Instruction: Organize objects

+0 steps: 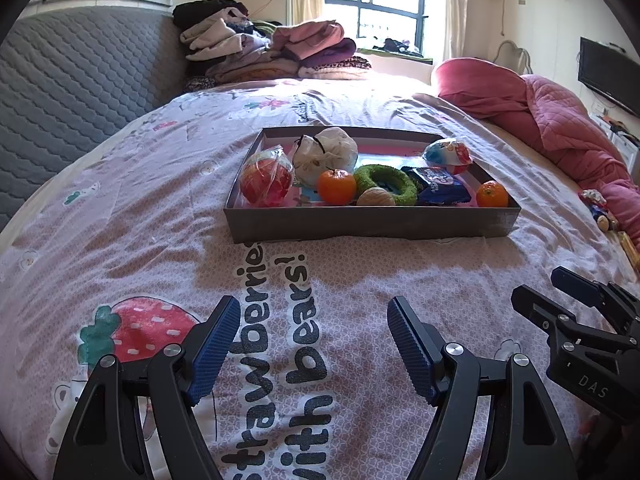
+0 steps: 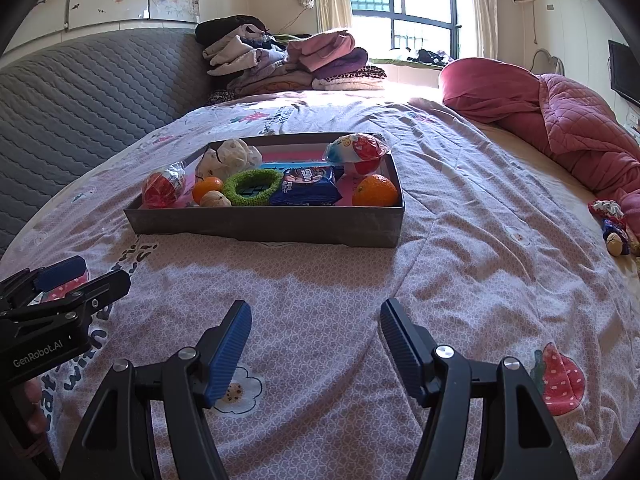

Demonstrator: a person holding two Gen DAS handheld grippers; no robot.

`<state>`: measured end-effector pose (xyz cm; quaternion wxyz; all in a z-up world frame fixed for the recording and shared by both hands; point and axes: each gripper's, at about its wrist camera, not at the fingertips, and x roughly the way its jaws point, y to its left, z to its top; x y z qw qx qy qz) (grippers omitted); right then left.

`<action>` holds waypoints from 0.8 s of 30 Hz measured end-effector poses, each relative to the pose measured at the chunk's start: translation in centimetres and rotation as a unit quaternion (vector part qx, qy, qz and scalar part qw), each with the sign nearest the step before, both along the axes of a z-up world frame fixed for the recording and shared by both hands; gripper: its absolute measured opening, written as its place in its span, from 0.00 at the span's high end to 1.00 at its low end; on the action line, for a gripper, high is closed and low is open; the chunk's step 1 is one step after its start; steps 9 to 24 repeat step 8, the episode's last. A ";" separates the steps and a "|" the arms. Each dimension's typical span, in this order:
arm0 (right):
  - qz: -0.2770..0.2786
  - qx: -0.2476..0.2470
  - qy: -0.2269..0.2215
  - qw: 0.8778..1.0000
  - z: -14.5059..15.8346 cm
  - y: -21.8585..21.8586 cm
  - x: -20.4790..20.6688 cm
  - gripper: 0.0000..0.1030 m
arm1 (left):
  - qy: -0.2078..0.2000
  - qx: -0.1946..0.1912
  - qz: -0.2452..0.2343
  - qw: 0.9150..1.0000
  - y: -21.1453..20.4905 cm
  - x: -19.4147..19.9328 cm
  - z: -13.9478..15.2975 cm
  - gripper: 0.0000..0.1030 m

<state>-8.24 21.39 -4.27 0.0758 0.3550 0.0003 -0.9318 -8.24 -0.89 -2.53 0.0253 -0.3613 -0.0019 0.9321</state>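
Grey tray (image 1: 368, 222) beyond spread fingers (image 1: 216, 340)

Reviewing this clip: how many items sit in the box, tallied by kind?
Inside the box:
Oranges: 2
Wrapped balls: 2
Green ring: 1
Blue snack packet: 1
White cloth bag: 1
Walnut: 1
Total: 8
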 end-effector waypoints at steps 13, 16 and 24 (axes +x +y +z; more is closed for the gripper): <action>0.000 0.001 -0.002 1.000 0.0 0.1 0.1 0.35 | 0.001 -0.002 0.001 1.000 0.0 0.1 0.1 0.25; 0.000 0.001 -0.002 1.000 0.0 0.1 0.1 0.35 | 0.001 -0.002 0.001 1.000 0.0 0.1 0.1 0.25; 0.000 0.001 -0.002 1.000 0.0 0.1 0.1 0.35 | 0.001 -0.002 0.001 1.000 0.0 0.1 0.1 0.25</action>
